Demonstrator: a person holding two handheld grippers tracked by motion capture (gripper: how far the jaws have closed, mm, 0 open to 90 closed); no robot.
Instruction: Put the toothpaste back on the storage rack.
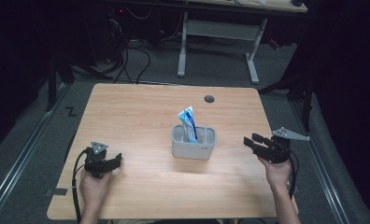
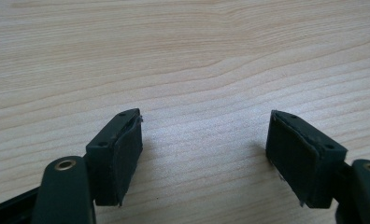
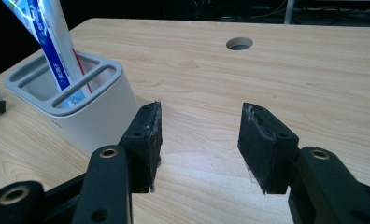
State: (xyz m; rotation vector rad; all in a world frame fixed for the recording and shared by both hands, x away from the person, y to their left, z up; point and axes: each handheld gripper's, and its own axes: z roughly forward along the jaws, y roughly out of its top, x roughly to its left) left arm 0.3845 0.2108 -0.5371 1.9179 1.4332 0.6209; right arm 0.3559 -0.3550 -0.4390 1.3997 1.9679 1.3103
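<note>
A white and grey slotted holder [image 1: 193, 142] [image 3: 75, 109] stands near the middle of the wooden table [image 1: 136, 116]. A blue and white toothpaste tube [image 1: 188, 122] [image 3: 50, 39] stands upright in one of its slots. My left gripper [image 1: 114, 160] [image 2: 204, 158] rests low over the table at the front left, open, with bare wood between its jaws. My right gripper [image 1: 248, 141] [image 3: 199, 142] is held at the right edge, pointing left toward the holder, open and holding nothing.
A round cable hole [image 1: 209, 99] [image 3: 239, 44] sits in the table near its far edge. Beyond the table stands a white desk frame [image 1: 218, 42] on a grey floor with cables. Dark surroundings flank both sides.
</note>
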